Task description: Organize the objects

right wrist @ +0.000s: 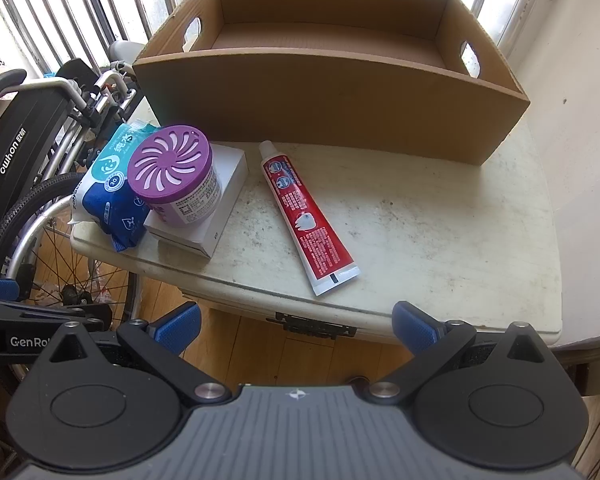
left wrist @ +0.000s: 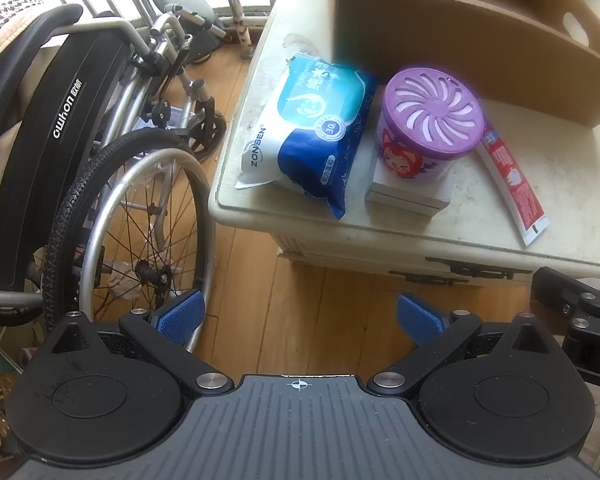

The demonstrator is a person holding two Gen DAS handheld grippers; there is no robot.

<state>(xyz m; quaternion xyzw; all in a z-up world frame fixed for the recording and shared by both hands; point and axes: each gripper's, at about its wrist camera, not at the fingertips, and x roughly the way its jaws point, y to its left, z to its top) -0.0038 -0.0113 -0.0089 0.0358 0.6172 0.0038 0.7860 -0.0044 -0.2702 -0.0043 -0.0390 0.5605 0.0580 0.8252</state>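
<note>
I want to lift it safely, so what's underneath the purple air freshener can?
The purple air freshener can stands on a flat white box, which lies on the table. Whatever the box covers, or holds, cannot be seen.

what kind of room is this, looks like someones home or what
Probably a lived-in home, in a corner by a barred window. A folded wheelchair stands on the wood floor beside a worn cream cabinet that holds toiletries: toothpaste, a wet wipes pack and an air freshener.
</note>
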